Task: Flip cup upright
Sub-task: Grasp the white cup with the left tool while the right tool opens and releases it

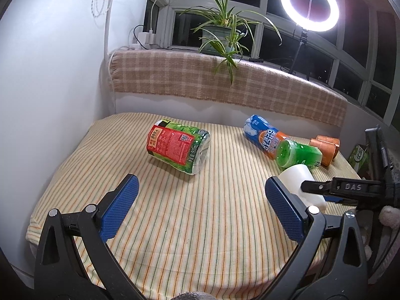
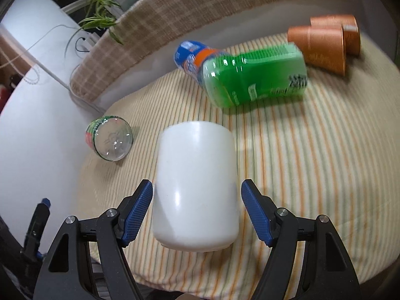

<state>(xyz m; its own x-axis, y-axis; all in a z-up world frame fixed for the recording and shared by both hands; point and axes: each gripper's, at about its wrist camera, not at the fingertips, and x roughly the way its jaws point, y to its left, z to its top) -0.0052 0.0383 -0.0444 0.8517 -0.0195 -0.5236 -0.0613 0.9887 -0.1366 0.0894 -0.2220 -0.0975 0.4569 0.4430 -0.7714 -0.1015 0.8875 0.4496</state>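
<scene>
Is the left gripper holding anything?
No, the left gripper is open over bare striped cloth, with nothing between its pads.

A red-and-green labelled clear plastic bottle [image 1: 178, 147] is lying on the striped cloth [image 1: 195, 225]; a blue-orange drinks bottle [image 1: 265, 135], green plastic bottle [image 2: 255, 77] and two copper-coloured cups [image 2: 325, 43] are lying clustered together.

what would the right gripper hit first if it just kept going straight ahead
The white cup. It already sits between the open fingers of the right gripper, so going straight on would bring the gripper's body against the cup's near end. How much gap remains is unclear.
</scene>
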